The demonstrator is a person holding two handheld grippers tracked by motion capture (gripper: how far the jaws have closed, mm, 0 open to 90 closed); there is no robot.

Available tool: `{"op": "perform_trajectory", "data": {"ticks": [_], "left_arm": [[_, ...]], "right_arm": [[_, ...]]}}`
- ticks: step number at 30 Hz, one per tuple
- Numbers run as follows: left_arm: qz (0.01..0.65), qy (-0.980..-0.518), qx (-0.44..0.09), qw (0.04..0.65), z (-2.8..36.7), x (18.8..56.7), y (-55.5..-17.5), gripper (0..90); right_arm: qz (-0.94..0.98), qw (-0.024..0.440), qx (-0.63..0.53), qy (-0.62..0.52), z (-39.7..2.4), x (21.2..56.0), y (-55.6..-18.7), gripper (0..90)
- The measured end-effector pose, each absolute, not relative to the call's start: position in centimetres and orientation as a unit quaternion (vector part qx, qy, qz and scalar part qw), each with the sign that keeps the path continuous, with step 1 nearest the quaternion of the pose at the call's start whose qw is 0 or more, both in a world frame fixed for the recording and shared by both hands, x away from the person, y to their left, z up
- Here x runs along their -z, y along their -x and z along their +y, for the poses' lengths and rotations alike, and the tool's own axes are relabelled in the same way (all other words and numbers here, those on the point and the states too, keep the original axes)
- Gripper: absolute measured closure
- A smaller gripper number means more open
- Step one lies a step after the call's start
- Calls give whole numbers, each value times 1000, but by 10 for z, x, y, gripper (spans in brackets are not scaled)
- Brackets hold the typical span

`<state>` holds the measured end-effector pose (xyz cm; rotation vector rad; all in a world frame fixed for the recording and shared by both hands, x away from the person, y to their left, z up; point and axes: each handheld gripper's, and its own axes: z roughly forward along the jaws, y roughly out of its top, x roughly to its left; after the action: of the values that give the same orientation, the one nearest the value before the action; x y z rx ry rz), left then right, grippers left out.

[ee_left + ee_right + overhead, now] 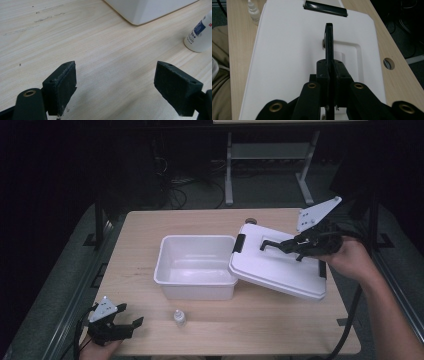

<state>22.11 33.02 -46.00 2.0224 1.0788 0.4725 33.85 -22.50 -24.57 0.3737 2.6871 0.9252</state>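
Note:
A white plastic bin (195,292) stands open at the middle of the table. Its white lid (280,270) hangs tilted at the bin's right side, with the lower left edge over the bin's right rim. My right gripper (289,244) is shut on the lid's black handle (270,244). In the right gripper view the handle (329,37) stands edge-on, clamped at my right gripper (329,67) above the lid (287,50). My left gripper (131,315) rests open at the table's front left corner. Bare wood shows inside my left gripper (116,66).
A small white dropper bottle (179,318) stands near the front edge, right of the left gripper, and is seen close up as the bottle (200,35). Black latches (239,243) sit on the lid's ends. A cable hole (388,63) is in the table behind the lid.

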Motion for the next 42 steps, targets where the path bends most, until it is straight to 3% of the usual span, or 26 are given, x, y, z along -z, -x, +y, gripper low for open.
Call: {"op": "perform_trajectory", "data": {"ticks": [21, 42], "left_arm": [[425, -798, -189, 385, 329, 461, -221, 179], [426, -794, -190, 390, 330, 460, -221, 180]], "right_arm": [[923, 140, -320, -162, -264, 268, -324, 842], [923, 123, -316, -180, -275, 308, -323, 841]]}}
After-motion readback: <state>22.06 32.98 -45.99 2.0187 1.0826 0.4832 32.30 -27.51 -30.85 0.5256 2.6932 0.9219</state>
